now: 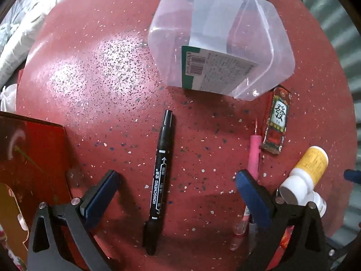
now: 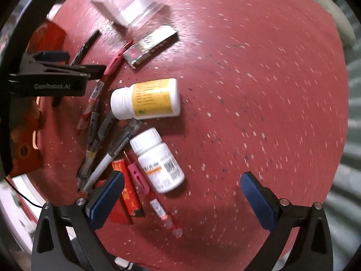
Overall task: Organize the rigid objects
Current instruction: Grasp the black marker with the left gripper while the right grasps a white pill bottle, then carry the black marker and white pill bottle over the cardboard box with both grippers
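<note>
Black plastic marker pen (image 1: 160, 181) | lengthwise between wide-open, empty left hand-held gripper (image 1: 176, 187) fingers | pointing toward clear plastic tub (image 1: 266, 52)

black claw (image 1: 177, 178) frames, blue pads (image 2: 108, 199), silver screws, GenRobot.AI mark

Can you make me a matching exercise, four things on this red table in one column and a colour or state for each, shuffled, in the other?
Things:
1. marker
2. clear tub
3. yellow-label bottle
4. left gripper

States:
A. holds a green-edged box
B. open, empty
C. black, lying between two blue pads
D. on its side, white cap

Pairs: 1-C, 2-A, 3-D, 4-B
</note>
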